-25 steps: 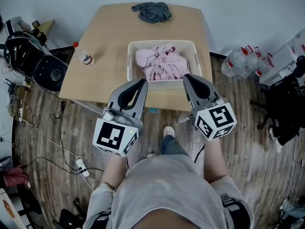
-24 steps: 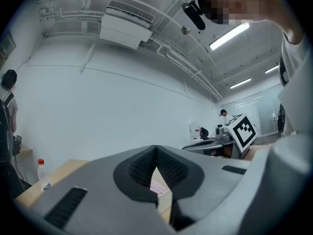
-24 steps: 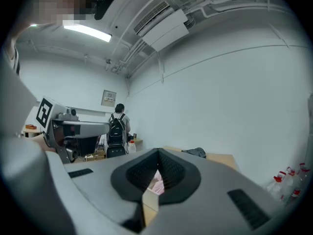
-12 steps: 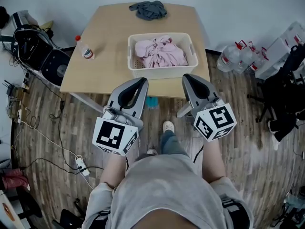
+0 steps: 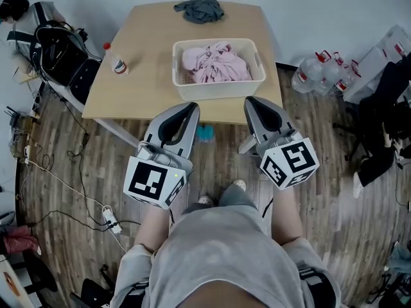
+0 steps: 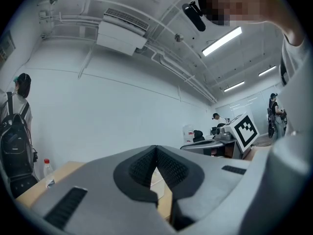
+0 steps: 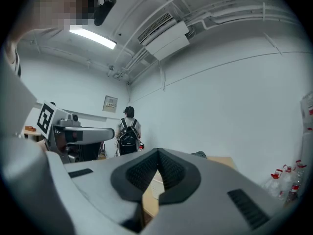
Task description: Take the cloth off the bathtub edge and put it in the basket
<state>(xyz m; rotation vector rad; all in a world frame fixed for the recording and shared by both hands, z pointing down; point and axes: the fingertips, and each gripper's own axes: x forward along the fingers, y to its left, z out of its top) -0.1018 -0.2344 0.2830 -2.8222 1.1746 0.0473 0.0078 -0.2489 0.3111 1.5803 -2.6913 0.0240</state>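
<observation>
A white basket stands on the wooden table with a pink cloth bunched inside it. At the table's far edge lies a grey cloth, also seen past the jaws in the right gripper view as a dark grey cloth. My left gripper and right gripper are held level side by side, just short of the table's near edge. Both are shut with nothing between the pads. In the gripper views the left gripper and the right gripper show their pads meeting at the tips.
A small bottle with a red cap stands at the table's left. Black bags sit left of the table, large water bottles and dark clothing to the right. Cables and a power strip lie on the floor. A person with a backpack stands by the wall.
Both grippers have drawn back from the basket together. Their tips overlapped its front wall a second ago and now stand off the table's near edge. Both stayed shut.
</observation>
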